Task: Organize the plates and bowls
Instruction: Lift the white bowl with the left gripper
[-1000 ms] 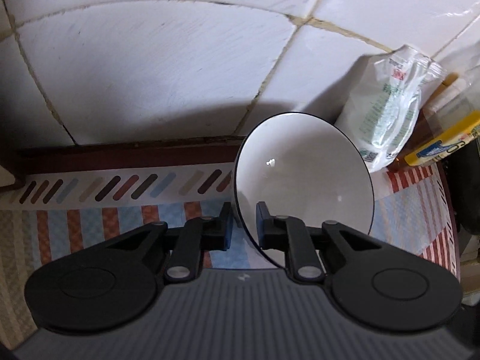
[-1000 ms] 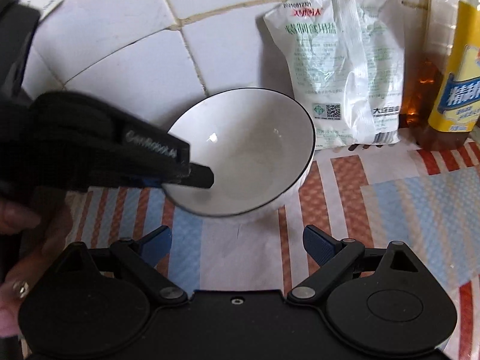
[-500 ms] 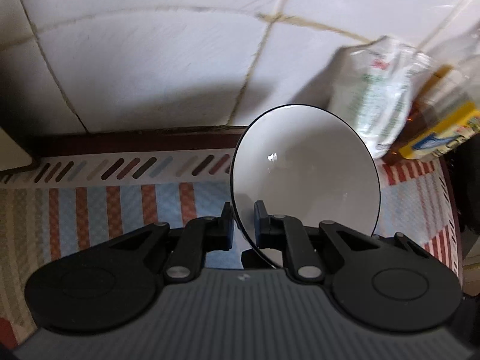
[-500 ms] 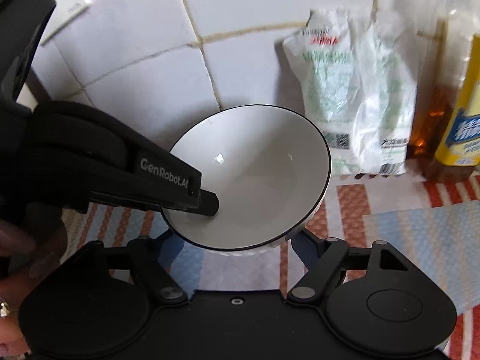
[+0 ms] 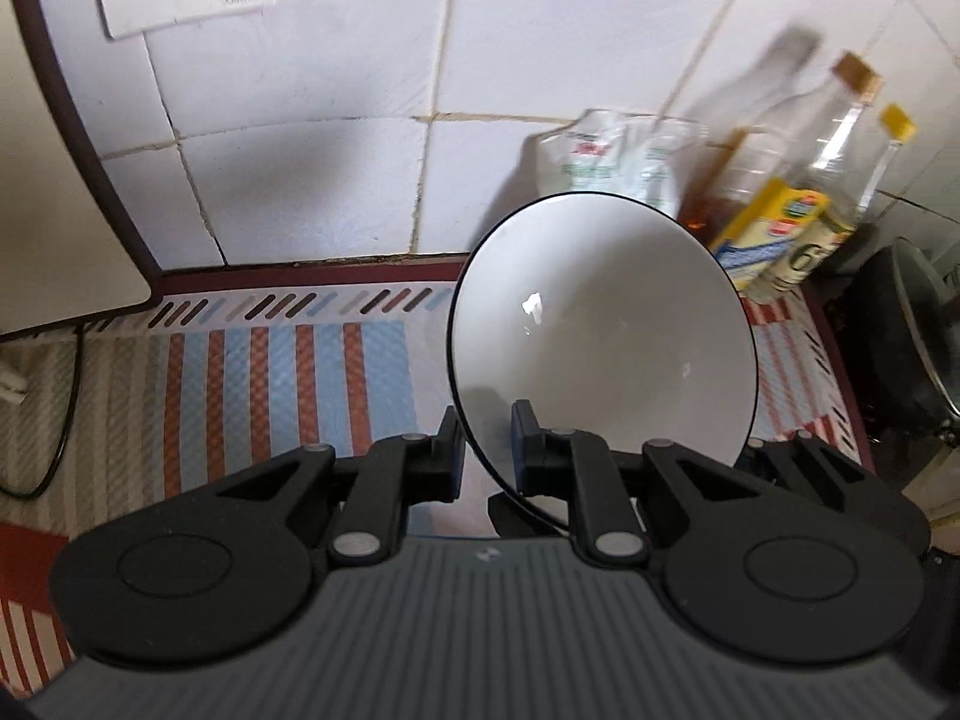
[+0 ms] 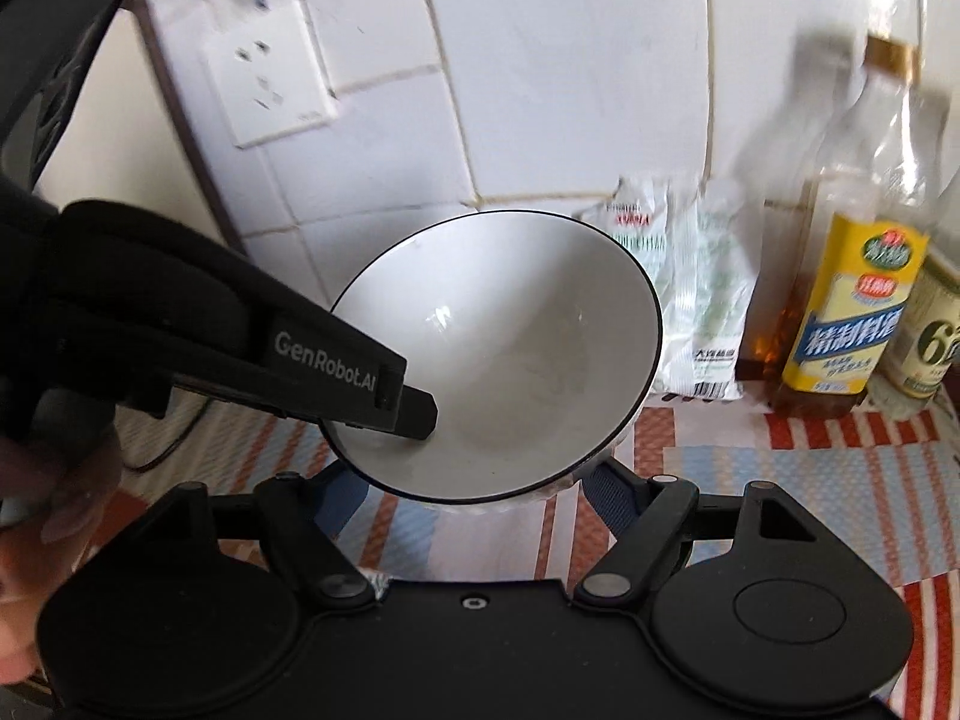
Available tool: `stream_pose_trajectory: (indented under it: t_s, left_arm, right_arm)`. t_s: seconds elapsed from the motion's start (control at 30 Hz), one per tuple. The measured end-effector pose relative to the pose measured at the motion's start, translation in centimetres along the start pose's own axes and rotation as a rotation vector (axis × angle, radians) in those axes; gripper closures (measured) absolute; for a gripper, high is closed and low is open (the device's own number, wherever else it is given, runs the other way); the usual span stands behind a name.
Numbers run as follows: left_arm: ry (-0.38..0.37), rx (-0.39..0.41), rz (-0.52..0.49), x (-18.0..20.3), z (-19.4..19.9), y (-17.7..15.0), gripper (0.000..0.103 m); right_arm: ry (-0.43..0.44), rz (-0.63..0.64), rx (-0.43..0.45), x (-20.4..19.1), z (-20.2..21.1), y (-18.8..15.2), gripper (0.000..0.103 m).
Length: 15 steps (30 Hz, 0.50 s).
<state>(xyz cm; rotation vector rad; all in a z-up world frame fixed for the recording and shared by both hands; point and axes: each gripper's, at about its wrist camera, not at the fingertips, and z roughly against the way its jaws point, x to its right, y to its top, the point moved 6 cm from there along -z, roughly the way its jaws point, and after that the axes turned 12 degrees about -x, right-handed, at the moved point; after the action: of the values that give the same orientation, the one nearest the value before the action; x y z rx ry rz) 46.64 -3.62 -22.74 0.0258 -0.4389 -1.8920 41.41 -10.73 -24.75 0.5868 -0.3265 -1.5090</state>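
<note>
In the left wrist view, the left gripper (image 5: 486,450) pinches the rim of the white bowl (image 5: 600,324) with its fingers pressed close on the thin wall, and the bowl hangs tilted above the striped mat (image 5: 288,372), toward the back edge of the counter near the tiled wall (image 5: 312,180) and the bottles (image 5: 798,228). In the right wrist view, the right gripper (image 6: 474,483) has its fingers spread on both sides under the bowl (image 6: 510,354); whether they touch it I cannot tell, and a white packet (image 6: 702,300) stands behind.

A striped mat (image 6: 810,480) is covering the counter; a white packet (image 6: 690,300) and bottles (image 6: 840,312) are standing at its two o'clock edge.
</note>
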Motion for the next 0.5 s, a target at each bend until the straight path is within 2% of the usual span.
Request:
stream_pose_trajectory:
  t_s: [0.23, 0.43, 0.5]
  left_arm:
    - [-0.029, 0.026, 0.021, 3.5, 4.0, -2.9, 0.089]
    - [-0.011, 0.035, 0.026, 6.5, 6.1, -5.4, 0.089]
    - [-0.011, 0.036, 0.026, 7.5, 6.4, -6.2, 0.089]
  right_arm:
    - [-0.007, 0.084, 0.046, 0.3, 5.4, -2.5, 0.021]
    - [-0.076, 0.175, 0.107, 1.2, 9.8, -5.5, 0.021]
    - [-0.063, 0.175, 0.111, 2.0, 11.0, -6.4, 0.021]
